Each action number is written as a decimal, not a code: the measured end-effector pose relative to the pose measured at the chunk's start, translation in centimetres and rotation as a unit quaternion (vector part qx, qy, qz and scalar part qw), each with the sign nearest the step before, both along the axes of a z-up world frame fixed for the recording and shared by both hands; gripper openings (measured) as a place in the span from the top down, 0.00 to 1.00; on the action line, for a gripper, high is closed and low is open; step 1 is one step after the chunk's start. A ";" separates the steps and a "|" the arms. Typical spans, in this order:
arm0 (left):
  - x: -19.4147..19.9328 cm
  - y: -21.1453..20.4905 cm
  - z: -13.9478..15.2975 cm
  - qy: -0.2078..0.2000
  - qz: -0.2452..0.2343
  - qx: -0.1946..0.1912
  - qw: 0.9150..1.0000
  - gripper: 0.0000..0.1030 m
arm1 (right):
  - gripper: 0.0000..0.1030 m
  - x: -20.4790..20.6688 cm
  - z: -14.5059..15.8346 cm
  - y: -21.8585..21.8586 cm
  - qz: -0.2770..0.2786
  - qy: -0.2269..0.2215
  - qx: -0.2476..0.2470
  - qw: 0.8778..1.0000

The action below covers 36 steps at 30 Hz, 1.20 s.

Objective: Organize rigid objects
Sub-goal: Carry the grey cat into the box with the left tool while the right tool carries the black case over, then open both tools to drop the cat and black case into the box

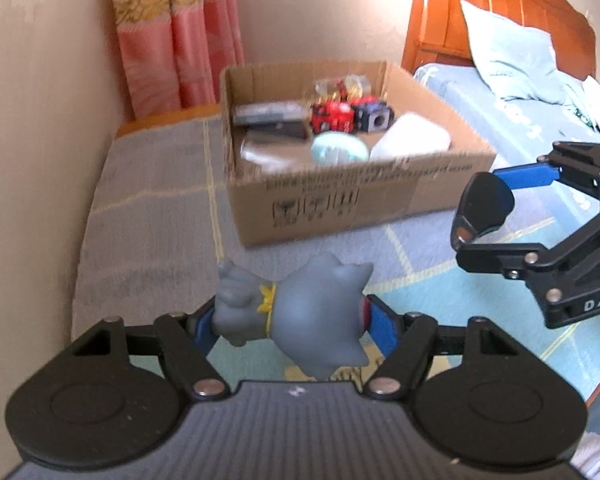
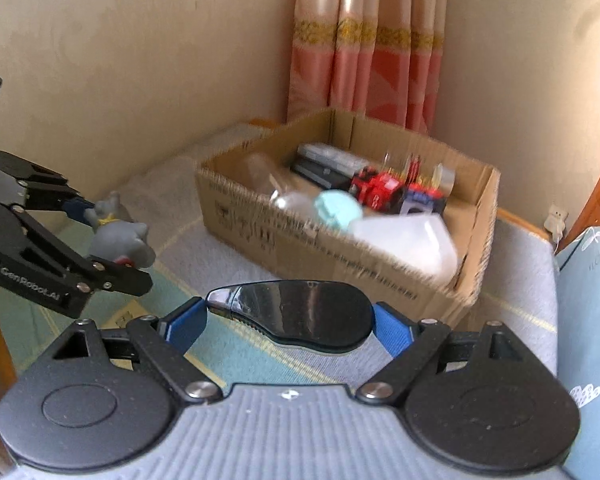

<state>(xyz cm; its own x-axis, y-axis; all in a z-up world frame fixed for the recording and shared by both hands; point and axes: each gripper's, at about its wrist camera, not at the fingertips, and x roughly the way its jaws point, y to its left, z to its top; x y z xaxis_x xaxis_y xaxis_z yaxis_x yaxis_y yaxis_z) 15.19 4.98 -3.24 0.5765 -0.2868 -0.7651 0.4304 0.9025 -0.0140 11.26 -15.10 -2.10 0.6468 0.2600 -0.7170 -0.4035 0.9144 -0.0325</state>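
Note:
My left gripper (image 1: 296, 320) is shut on a grey toy figure (image 1: 300, 316) with a yellow collar, held sideways above the bed mat; the same grey toy figure (image 2: 118, 236) shows in the right wrist view, between the left gripper's (image 2: 104, 236) fingers. My right gripper (image 2: 290, 318) is shut on a black computer mouse (image 2: 296, 312), gripped at its two ends; in the left wrist view that black mouse (image 1: 482, 208) hangs at the right in the right gripper (image 1: 490, 212). Ahead stands an open cardboard box (image 1: 340, 196) holding red toy blocks (image 1: 332, 116), a pale blue oval thing (image 1: 340, 150), a white container (image 1: 412, 138) and dark flat items.
The box (image 2: 380, 280) sits on a bed covered by a grey and blue checked mat (image 1: 148, 216). A beige wall runs along the left, a pink curtain (image 1: 172, 28) hangs behind, and a wooden headboard (image 1: 492, 0) with a pillow (image 1: 512, 56) is at the right.

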 end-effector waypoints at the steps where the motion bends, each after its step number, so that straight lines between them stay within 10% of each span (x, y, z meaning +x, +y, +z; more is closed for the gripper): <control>1: 0.4 -0.2 0.6 -0.008 -0.003 0.001 1.000 0.30 | 0.11 0.0 0.5 -0.2 0.000 -0.006 0.002 1.000; 10: 6.8 -3.6 5.2 -0.054 -0.024 -0.016 0.998 0.29 | 0.11 2.2 3.3 -1.5 -0.013 -0.048 0.001 0.999; 20: 14.5 -7.4 3.8 -0.044 -0.008 -0.001 0.999 0.24 | 0.11 4.8 2.8 -3.5 -0.047 -0.035 0.006 0.998; 23: 14.2 -7.0 4.2 -0.071 0.013 -0.008 0.997 0.03 | 0.11 5.3 3.0 -3.7 -0.049 -0.035 0.005 0.998; 36: 7.3 -2.2 5.4 -0.119 0.066 -0.011 0.991 0.01 | 0.11 11.7 2.2 -2.6 -0.065 -0.011 0.002 0.998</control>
<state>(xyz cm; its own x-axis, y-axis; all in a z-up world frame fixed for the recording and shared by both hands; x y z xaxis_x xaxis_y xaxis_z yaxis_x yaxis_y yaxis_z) 22.48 2.77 2.13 0.7737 -0.2115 -0.5972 0.3019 0.9518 0.0540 22.93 -17.74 0.07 0.6912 0.1763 -0.7009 -0.2811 0.9590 -0.0360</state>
